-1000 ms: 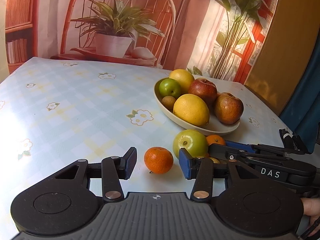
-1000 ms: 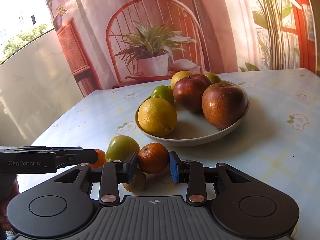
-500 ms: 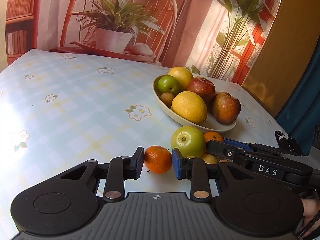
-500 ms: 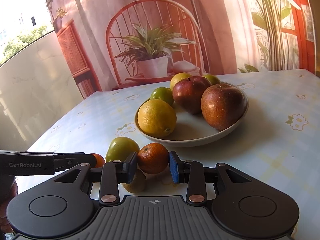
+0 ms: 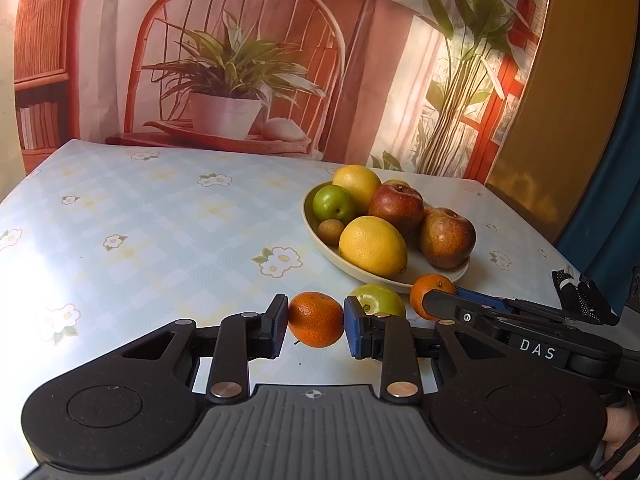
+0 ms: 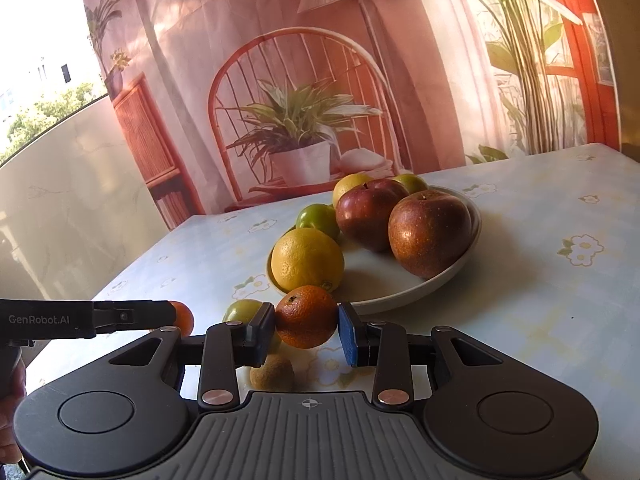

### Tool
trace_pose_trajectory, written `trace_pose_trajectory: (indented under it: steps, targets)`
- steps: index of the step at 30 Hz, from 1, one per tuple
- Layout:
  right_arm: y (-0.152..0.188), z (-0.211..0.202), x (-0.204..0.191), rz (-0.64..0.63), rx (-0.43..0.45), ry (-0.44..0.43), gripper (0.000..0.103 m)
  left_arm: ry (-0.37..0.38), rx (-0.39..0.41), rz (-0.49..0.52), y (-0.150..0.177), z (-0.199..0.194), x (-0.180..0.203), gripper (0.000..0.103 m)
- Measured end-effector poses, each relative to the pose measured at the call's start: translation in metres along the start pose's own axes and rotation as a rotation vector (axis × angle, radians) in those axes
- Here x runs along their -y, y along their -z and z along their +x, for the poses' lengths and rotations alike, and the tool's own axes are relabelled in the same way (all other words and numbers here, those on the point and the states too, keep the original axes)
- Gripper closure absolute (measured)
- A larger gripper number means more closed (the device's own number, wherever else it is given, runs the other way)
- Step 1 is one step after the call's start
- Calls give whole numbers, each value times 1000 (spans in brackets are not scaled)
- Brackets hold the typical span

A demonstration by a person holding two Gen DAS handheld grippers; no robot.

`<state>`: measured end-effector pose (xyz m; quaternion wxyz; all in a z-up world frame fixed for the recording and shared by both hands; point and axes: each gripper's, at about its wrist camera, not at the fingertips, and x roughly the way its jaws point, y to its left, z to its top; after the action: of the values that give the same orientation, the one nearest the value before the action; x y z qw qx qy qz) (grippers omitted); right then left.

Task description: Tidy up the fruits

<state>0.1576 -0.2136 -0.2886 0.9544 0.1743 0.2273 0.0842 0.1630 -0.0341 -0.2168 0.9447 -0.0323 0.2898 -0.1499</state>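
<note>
A bowl (image 5: 316, 236) sits on the table (image 5: 160, 240), over to the right side; in the bowl, a lemon (image 5: 372, 246) is at the front, two apples (image 5: 447, 238) are on the right, and a small plum (image 5: 333, 204) is at the back left; on the table just before the bowl lie a big round apple (image 5: 378, 300) and a kiwi (image 6: 272, 372); one mandarin (image 5: 316, 319) sits between the left gripper (image 5: 316, 326) fingers; another mandarin (image 6: 306, 316) sits between the right gripper (image 6: 306, 334) fingers, nearer the bowl; a curtain (image 5: 280, 40) hangs behind the table.
</note>
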Motion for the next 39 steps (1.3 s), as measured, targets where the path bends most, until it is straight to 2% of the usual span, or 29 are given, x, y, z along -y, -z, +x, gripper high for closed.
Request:
trace_pose_trajectory:
  steps: [3, 7, 10, 12, 16, 22, 30, 39]
  targets:
    - [-3, -2, 2, 6, 9, 12, 72, -17, 18, 61, -10, -1, 7, 71]
    - [-14, -3, 5, 25, 29, 12, 72, -3, 22, 81, -25, 2, 13, 71]
    - [-24, 1, 2, -26, 47, 21, 72, -11, 29, 95, -34, 8, 17, 71]
    - [-30, 6, 3, -65, 40, 51, 72, -4, 30, 93, -41, 13, 20, 71]
    - [-36, 17, 12, -56, 18, 75, 72, 11, 28, 94, -57, 27, 26, 71]
    - [-34, 29, 13, -61, -12, 90, 72, 32, -30, 55, -77, 65, 28, 71]
    - [-25, 33, 20, -23, -29, 125, 71, 12, -93, 54, -79, 100, 29, 71]
    - [-22, 33, 15, -61, -27, 115, 71, -1, -101, 46, -80, 112, 28, 71]
